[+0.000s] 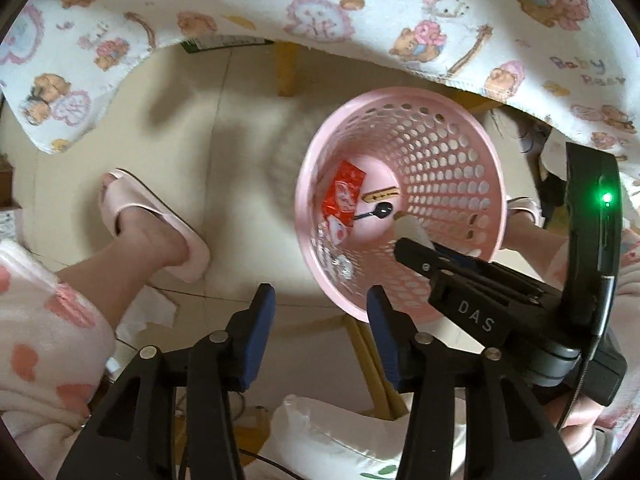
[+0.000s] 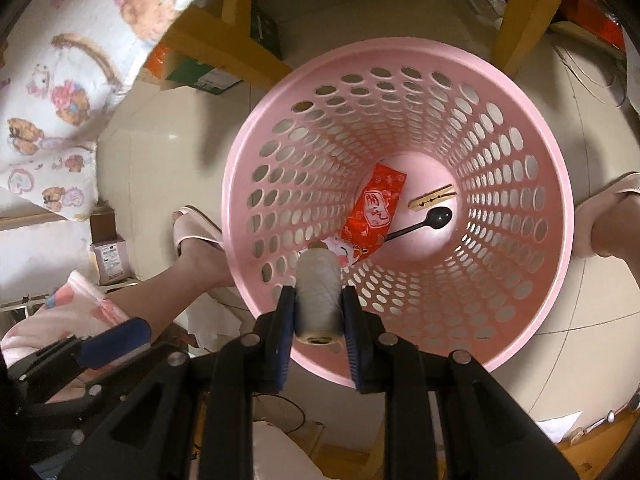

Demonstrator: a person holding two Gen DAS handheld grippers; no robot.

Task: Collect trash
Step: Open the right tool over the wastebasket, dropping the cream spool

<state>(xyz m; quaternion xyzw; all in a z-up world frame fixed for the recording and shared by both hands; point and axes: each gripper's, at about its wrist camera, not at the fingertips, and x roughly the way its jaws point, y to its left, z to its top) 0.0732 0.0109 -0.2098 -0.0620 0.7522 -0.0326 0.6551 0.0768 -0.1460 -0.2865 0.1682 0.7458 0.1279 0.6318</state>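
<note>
A pink perforated waste basket stands on the floor; it also shows in the left wrist view. Inside lie a red snack wrapper, a wooden clothespin and a black plastic spoon. My right gripper is shut on a white thread spool and holds it over the basket's near rim. In the left wrist view the right gripper reaches over the basket with the spool. My left gripper is open and empty, just left of the basket.
A teddy-bear print cloth hangs over the table edge above. The person's feet in pink slippers stand on either side of the basket. Crumpled white paper lies on the tiled floor. Wooden table legs and boxes stand behind.
</note>
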